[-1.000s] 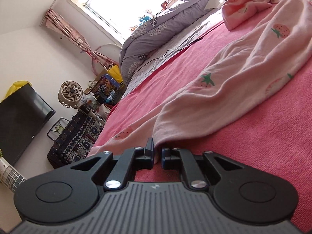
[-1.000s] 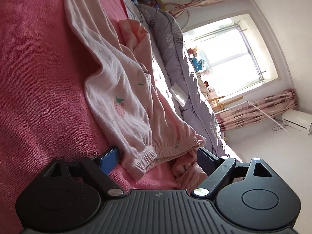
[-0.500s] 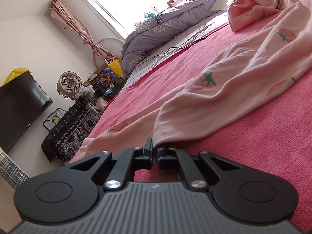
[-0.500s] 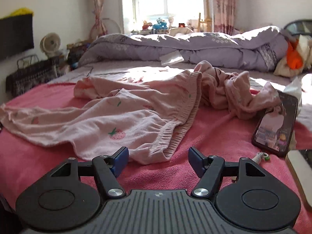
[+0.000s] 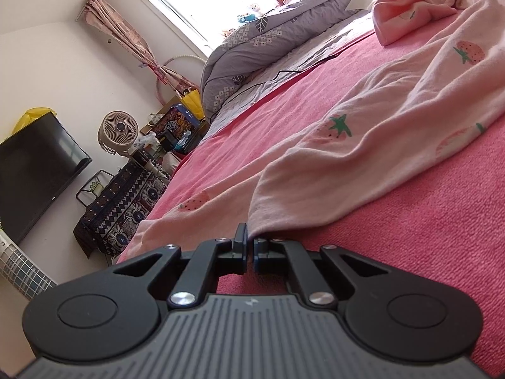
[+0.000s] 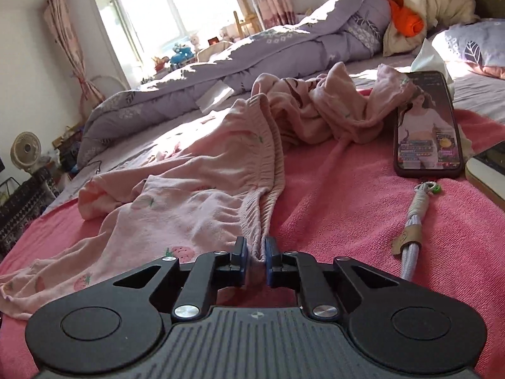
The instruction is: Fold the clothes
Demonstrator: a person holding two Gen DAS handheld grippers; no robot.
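Observation:
Pale pink strawberry-print pyjama trousers (image 5: 363,145) lie spread on a red-pink bed cover (image 5: 426,237). My left gripper (image 5: 250,240) is shut on the hem of one trouser leg, low on the cover. In the right wrist view the same trousers (image 6: 195,195) stretch away, and my right gripper (image 6: 253,249) is shut on the gathered elastic waistband (image 6: 262,202). A second crumpled pink garment (image 6: 331,107) lies beyond the waistband.
A phone (image 6: 427,126) with a lit screen lies on the cover (image 6: 347,208) at the right, with a lilac strap (image 6: 413,221) below it. A purple quilt (image 6: 252,50) runs along the far side. A fan (image 5: 116,132), TV (image 5: 34,170) and patterned stand (image 5: 123,202) sit beside the bed.
My right gripper swung round over the trousers, moved in and shut on the waistband. My left gripper stayed shut on the hem and shifted slightly.

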